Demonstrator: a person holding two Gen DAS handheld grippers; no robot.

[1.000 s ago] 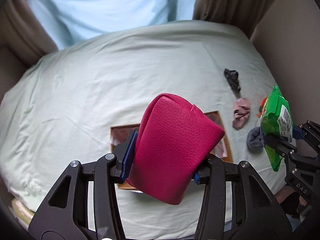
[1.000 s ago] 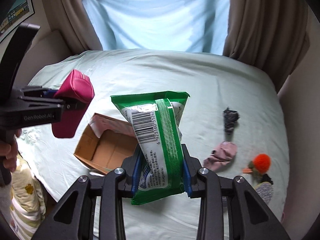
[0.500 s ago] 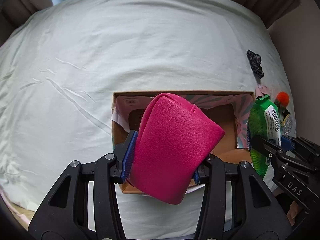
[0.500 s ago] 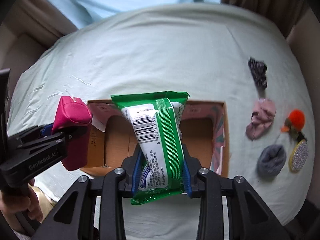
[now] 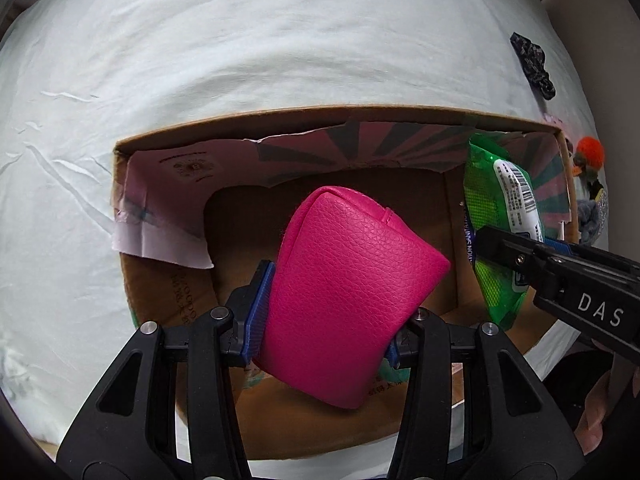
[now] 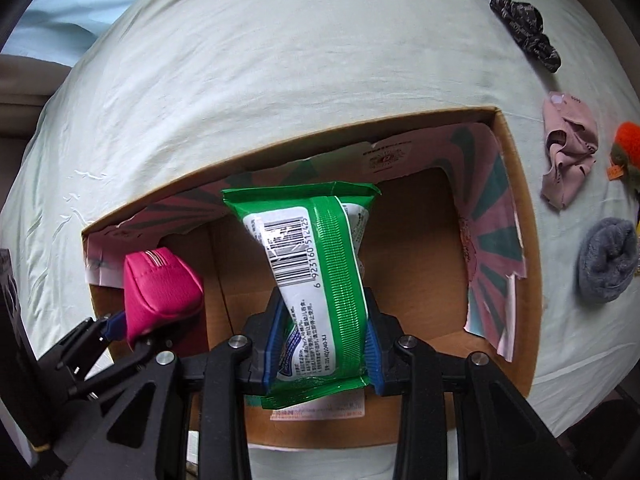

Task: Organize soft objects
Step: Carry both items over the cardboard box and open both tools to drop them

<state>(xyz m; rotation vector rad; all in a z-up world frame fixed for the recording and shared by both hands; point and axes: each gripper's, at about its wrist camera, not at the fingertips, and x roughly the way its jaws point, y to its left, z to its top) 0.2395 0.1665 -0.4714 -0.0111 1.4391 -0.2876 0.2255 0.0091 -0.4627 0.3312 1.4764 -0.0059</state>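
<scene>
Left gripper (image 5: pixel 326 316): I've got it clamped on the pink pouch (image 5: pixel 348 292), blue pads pressing both sides, pouch tilted and sticking up out of the jaws.
Pink pouch, position: it's hanging over the left half of the open cardboard box (image 5: pixel 168 140); from the right wrist camera I see it (image 6: pixel 158 288) at the box's left end, above the floor of the box.
Right gripper (image 6: pixel 322 344): pinching the green wipes pack (image 6: pixel 316 264) around its lower half, barcode facing me, pack standing upright between the pads.
Green wipes pack, position: over the middle of the box (image 6: pixel 516 208) in the right view; in the left view it (image 5: pixel 500 216) sits at the box's right end with the right gripper (image 5: pixel 520 252) reaching in from the side.
Box: open on the pale green bedsheet (image 6: pixel 280 60), torn pink-and-green patterned paper lining its inner walls.
Outside the box, right side: black scrunchie (image 6: pixel 524 28), pink cloth (image 6: pixel 568 148), grey rolled sock (image 6: pixel 606 264) and an orange pompom toy (image 6: pixel 628 140), all lying on the sheet, apart from the box.
</scene>
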